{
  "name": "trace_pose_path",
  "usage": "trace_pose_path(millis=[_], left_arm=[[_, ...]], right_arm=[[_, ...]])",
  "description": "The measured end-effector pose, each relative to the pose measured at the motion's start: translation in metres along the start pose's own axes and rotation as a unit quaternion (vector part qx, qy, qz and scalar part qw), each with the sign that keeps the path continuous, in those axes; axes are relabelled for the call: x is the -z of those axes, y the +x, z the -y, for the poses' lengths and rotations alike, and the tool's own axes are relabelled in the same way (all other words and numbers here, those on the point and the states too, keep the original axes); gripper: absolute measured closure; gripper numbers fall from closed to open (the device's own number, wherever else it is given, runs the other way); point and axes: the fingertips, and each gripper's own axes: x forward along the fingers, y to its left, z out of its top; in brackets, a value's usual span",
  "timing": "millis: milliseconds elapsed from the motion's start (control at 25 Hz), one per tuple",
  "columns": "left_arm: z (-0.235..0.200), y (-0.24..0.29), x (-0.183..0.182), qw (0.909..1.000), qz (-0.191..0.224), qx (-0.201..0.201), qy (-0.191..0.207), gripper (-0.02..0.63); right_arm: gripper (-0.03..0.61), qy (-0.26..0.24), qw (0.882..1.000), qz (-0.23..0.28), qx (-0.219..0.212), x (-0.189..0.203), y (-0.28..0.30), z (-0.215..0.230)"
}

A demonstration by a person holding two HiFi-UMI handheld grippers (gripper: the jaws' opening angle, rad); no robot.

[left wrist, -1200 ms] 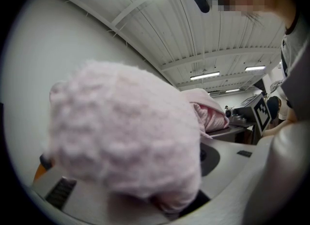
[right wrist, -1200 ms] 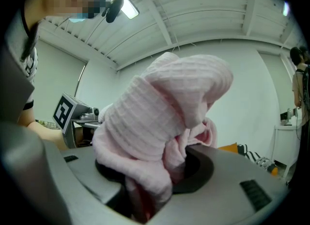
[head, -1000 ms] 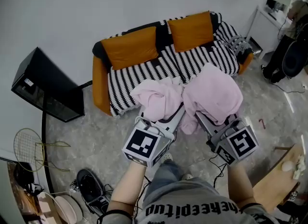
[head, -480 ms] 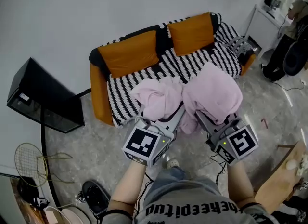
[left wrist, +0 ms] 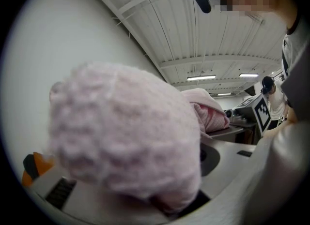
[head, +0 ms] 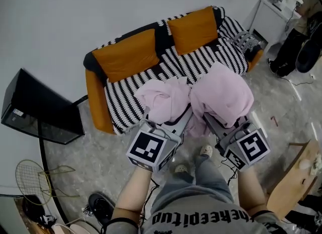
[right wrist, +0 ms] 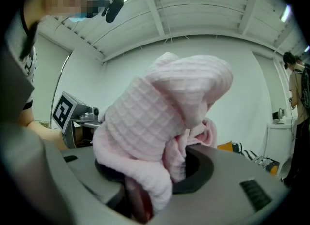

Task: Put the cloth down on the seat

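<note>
A pink waffle-weave cloth hangs between both grippers in the head view, one bunch point(head: 163, 99) over the left jaws and a bigger bunch point(head: 224, 94) over the right. My left gripper point(head: 173, 121) and right gripper point(head: 216, 122) are side by side, raised in front of the striped sofa seat point(head: 146, 84), each shut on the cloth. In the left gripper view the cloth point(left wrist: 126, 137) fills the jaws and hides their tips. The right gripper view shows the cloth point(right wrist: 160, 122) folded down into the gap. The cloth does not touch the seat.
Two orange cushions point(head: 126, 54) point(head: 193, 29) lean on the sofa back. A black screen on a stand point(head: 37, 112) is left of the sofa, with a racket point(head: 30, 180) and shoes point(head: 103, 208) on the floor. A white cabinet point(head: 274, 6) and a black bag point(head: 297, 52) are at the right.
The person has stepped towards the sofa, one slippered foot now forward under the grippers. Both grippers keep the same hold on the cloth.
</note>
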Motion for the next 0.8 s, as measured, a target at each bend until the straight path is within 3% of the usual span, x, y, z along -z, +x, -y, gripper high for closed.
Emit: trace_pose_path(millis=[360,800], left_arm=[[-0.015,0.045,-0.001,0.9999,0.0,-0.014,-0.001,0.38],[-0.057,0.105,-0.006,0.9978,-0.001,-0.066,-0.01,0.38]], right_arm=[[0.359,-0.002,1.0,0.001,-0.013,0.0,0.02,0.044],[0.359,-0.008,0.998,-0.002,-0.064,-0.008,0.07,0.105]])
